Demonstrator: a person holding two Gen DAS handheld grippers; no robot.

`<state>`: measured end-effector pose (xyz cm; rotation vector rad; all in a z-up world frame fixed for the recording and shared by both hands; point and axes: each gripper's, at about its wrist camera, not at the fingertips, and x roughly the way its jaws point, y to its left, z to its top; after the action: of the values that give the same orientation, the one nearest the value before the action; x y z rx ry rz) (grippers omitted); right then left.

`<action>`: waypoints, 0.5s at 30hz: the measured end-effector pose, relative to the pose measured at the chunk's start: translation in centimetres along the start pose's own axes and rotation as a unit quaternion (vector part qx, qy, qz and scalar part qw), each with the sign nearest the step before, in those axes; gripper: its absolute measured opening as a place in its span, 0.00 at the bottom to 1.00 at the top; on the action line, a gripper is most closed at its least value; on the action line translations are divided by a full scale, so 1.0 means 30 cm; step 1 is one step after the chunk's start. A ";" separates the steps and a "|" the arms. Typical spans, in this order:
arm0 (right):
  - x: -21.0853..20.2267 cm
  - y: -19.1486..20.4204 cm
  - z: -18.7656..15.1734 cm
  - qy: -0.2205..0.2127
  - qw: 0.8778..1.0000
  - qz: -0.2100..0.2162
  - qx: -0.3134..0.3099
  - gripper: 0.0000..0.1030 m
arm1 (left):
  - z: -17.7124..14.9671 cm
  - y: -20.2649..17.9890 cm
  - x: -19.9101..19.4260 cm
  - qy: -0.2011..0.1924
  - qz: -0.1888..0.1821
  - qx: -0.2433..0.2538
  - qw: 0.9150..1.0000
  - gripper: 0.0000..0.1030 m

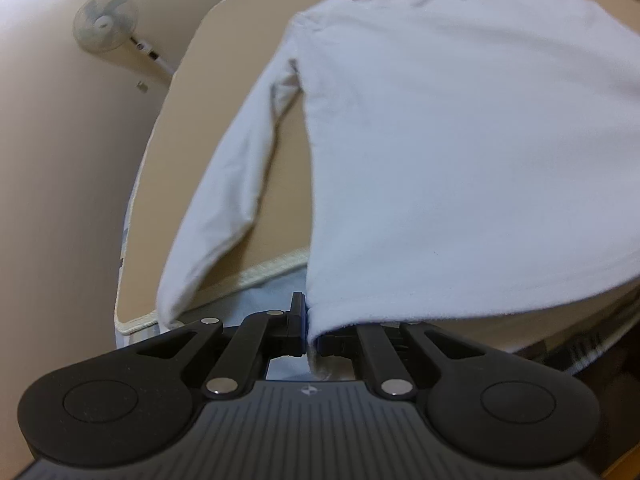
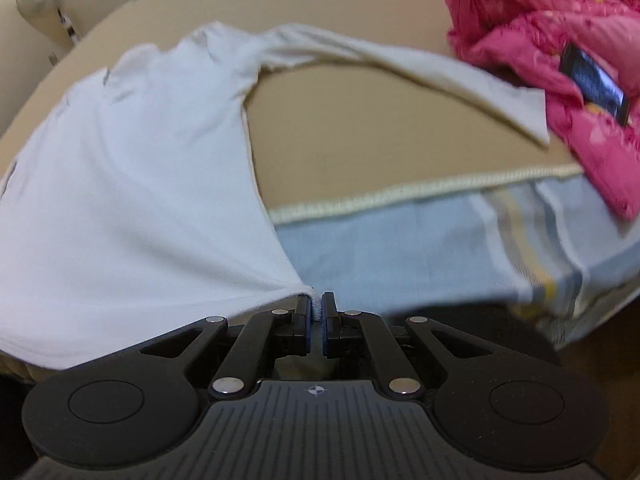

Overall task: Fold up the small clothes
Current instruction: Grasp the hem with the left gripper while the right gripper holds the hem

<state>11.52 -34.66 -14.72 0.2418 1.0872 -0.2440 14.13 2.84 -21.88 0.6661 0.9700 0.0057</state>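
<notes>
Both grippers (left (image 1: 307, 326), right (image 2: 317, 314)) pinch white shirt (image 1: 460, 140) hem corners.

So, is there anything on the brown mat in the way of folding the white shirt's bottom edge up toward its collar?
Nothing visible blocks it. The left gripper and right gripper each pinch a hem corner of the white shirt, whose body lies bare. The pink cloth pile sits off to the side, by one sleeve cuff.

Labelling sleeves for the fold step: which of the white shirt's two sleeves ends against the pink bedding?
The sleeve in the right wrist view: its cuff reaches the pink bedding. The other sleeve, in the left wrist view, runs down to the mat's near edge, no pink nearby.
</notes>
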 end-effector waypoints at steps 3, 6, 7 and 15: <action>-0.017 0.009 -0.017 0.000 1.000 -0.003 -0.013 0.04 | -0.013 0.001 0.022 0.003 0.004 0.010 1.000 0.05; -0.054 0.028 -0.013 -0.015 0.999 -0.003 -0.031 0.04 | -0.018 0.007 0.008 -0.006 0.004 0.006 1.000 0.05; -0.056 0.031 -0.016 -0.018 0.999 -0.005 -0.037 0.04 | -0.023 0.005 0.008 -0.007 0.005 0.007 1.000 0.07; -0.008 -0.005 -0.067 0.073 0.997 0.014 -0.023 0.22 | -0.099 0.012 -0.005 0.035 0.033 0.016 0.999 0.84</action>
<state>9.68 -34.15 -15.43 0.2358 1.2319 -0.1775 11.88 4.62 -22.71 0.7314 1.0170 0.0716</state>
